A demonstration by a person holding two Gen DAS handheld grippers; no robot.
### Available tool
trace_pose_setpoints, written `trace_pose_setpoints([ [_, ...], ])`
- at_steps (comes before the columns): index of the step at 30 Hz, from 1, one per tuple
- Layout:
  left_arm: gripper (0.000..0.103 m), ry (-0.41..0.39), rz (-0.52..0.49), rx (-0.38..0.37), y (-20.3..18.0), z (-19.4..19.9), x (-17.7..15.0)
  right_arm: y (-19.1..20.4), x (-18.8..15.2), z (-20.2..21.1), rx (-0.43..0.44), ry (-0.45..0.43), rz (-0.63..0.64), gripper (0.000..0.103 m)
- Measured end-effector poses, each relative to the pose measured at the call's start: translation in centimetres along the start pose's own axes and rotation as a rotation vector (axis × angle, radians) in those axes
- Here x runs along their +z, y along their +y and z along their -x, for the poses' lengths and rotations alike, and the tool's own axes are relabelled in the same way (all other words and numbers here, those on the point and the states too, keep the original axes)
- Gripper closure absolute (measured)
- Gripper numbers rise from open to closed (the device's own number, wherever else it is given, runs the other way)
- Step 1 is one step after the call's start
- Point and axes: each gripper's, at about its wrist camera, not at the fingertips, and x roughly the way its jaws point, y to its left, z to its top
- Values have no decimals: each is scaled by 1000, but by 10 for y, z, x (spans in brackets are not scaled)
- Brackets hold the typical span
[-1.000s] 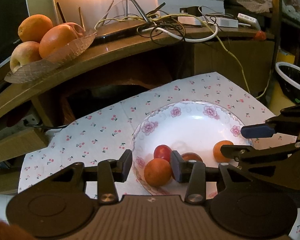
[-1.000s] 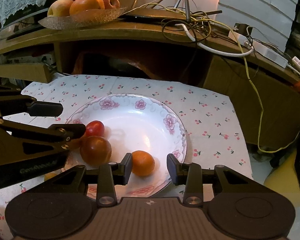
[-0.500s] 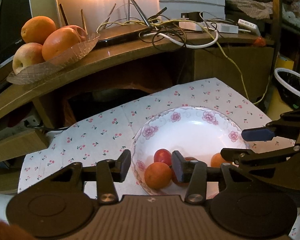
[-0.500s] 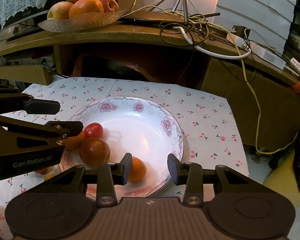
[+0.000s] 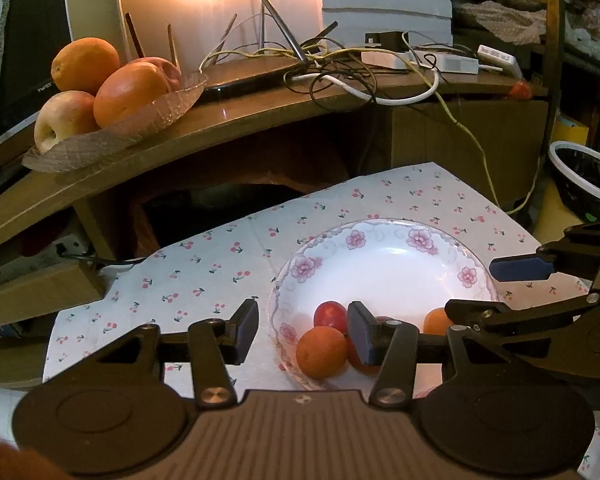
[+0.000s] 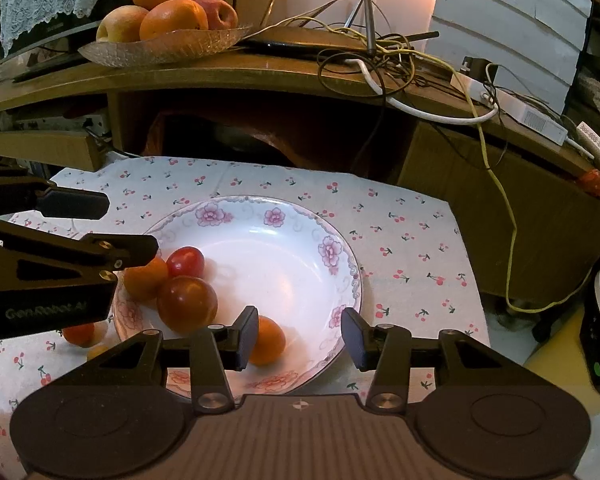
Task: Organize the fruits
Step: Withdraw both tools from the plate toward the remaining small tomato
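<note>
Inside flowered plate (image 6: 332, 248), small round fruits (image 6: 187, 299), orange and red

The plate (image 6: 340, 248) looked like glossy white ceramic with printed pink flowers. Under it lay a matt cloth (image 6: 400, 216) with small cherries. The shelf (image 6: 260, 76) was smooth, varnished wood. The fruit dish (image 6: 160, 48) seemed textured clear glass. The tomato (image 6: 187, 304) had shiny skin.

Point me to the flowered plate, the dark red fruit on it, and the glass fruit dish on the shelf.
flowered plate (image 6: 342, 248): right wrist view, far-right rim.
dark red fruit (image 6: 187, 301): right wrist view, its middle.
glass fruit dish (image 6: 180, 46): right wrist view, front wall.
</note>
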Motion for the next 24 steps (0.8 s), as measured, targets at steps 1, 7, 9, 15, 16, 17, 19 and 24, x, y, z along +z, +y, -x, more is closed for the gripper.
trace_pose_setpoints([
  [1,49,-1,0,0,0,1,0,0,0,0,0,0,-1,56],
  [7,48,-4,-7,4,1,4,-2,1,0,2,1,-7,8,56],
  [9,48,-5,-8,6,2,6,-2,2,0,2,1,-9,12,56],
  [15,48,-7,-17,9,4,10,-4,5,1,6,3,-20,25,56],
  [16,48,-6,-19,10,4,11,-5,6,0,7,3,-22,28,56],
  [17,48,-6,-21,11,5,12,-6,7,0,8,3,-24,34,56],
  [19,48,-3,-24,12,6,14,-8,9,0,9,4,-27,42,56],
  [24,48,2,-48,16,12,24,-19,12,-4,17,22,-33,62,56],
])
